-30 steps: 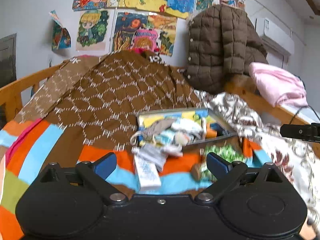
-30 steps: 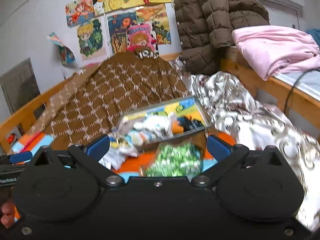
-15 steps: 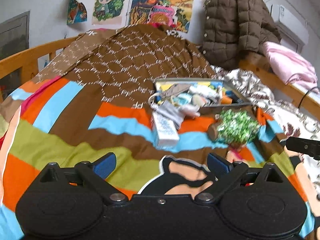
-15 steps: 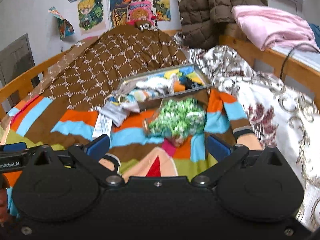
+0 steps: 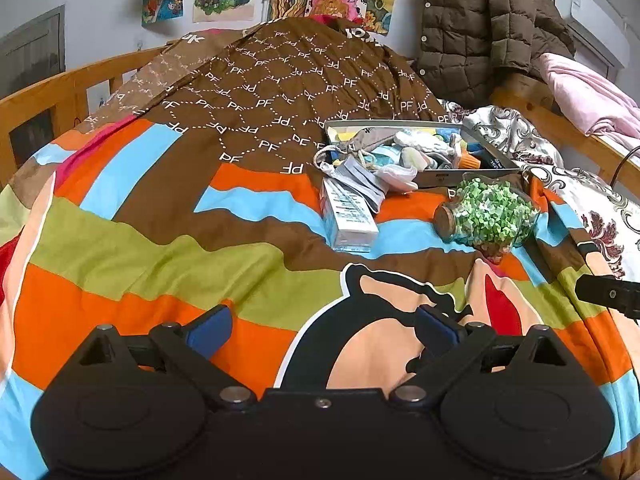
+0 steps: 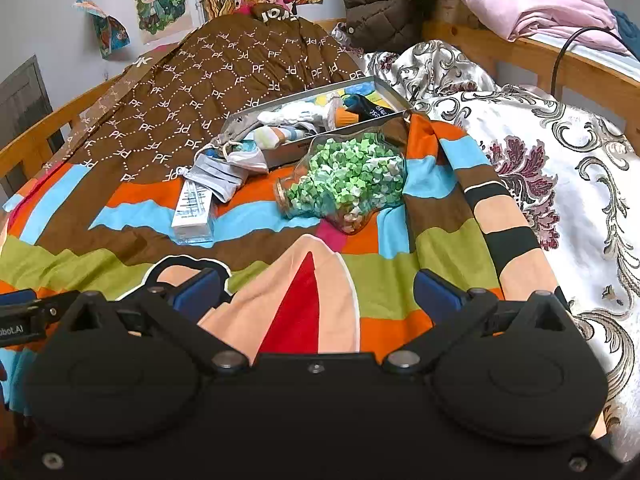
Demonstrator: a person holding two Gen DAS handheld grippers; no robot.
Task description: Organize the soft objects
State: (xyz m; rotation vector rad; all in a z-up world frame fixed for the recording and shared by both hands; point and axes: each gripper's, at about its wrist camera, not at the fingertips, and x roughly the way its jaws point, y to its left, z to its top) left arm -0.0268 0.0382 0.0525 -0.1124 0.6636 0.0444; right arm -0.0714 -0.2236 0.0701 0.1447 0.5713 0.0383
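A shallow grey tray (image 5: 436, 179) (image 6: 384, 90) on the bed holds socks and other small soft items. Face masks (image 5: 360, 182) (image 6: 218, 180) spill over its near left corner onto a white box (image 5: 347, 216) (image 6: 193, 210). A glass jar of green paper stars (image 5: 490, 214) (image 6: 348, 182) lies on its side in front of the tray. My left gripper (image 5: 323, 326) hovers open over the striped blanket, well short of these things. My right gripper (image 6: 316, 290) is open too, nothing between its fingers, nearer the jar.
The colourful striped blanket (image 5: 160, 248) covers the bed, with a brown patterned quilt (image 5: 280, 92) heaped behind the tray. A silvery floral quilt (image 6: 560, 152) lies to the right. Wooden rails (image 5: 60, 92) edge the bed; a brown jacket (image 5: 480, 20) and pink bedding (image 6: 528, 4) sit beyond.
Both grippers have pulled back from the tray and tilted down, so the tray, box and jar now sit farther away and more blanket shows. Both stayed open.
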